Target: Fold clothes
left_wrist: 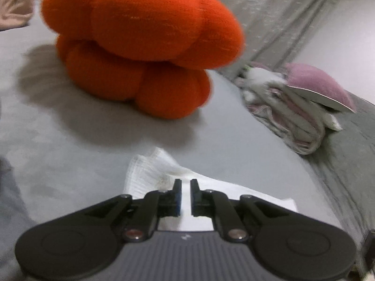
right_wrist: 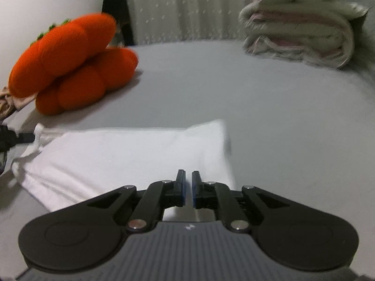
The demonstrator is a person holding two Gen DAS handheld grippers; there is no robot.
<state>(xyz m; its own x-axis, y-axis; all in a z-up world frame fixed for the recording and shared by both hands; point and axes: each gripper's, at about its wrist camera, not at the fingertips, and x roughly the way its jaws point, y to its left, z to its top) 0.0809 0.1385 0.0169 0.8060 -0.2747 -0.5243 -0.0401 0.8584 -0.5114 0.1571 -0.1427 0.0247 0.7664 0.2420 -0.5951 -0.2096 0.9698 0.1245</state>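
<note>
A white garment [right_wrist: 121, 154] lies folded flat on the grey bed sheet [right_wrist: 257, 107], with a knotted drawstring end at its left. My right gripper [right_wrist: 188, 173] hovers over its near right part, the jaws a narrow slit apart with nothing pinched between them. In the left wrist view the same white garment [left_wrist: 150, 171] shows a ribbed corner just ahead of my left gripper [left_wrist: 185, 182]. That gripper also stands a small gap apart, and only cloth lying below shows through the gap.
An orange pumpkin-shaped plush [left_wrist: 140, 46] sits on the bed beyond the garment. A stack of folded blankets [right_wrist: 300, 37] with a pink pillow [left_wrist: 316, 82] on top lies at the far right. Curtains [right_wrist: 187, 7] hang behind. A beige cloth [left_wrist: 16, 9] lies at the far left.
</note>
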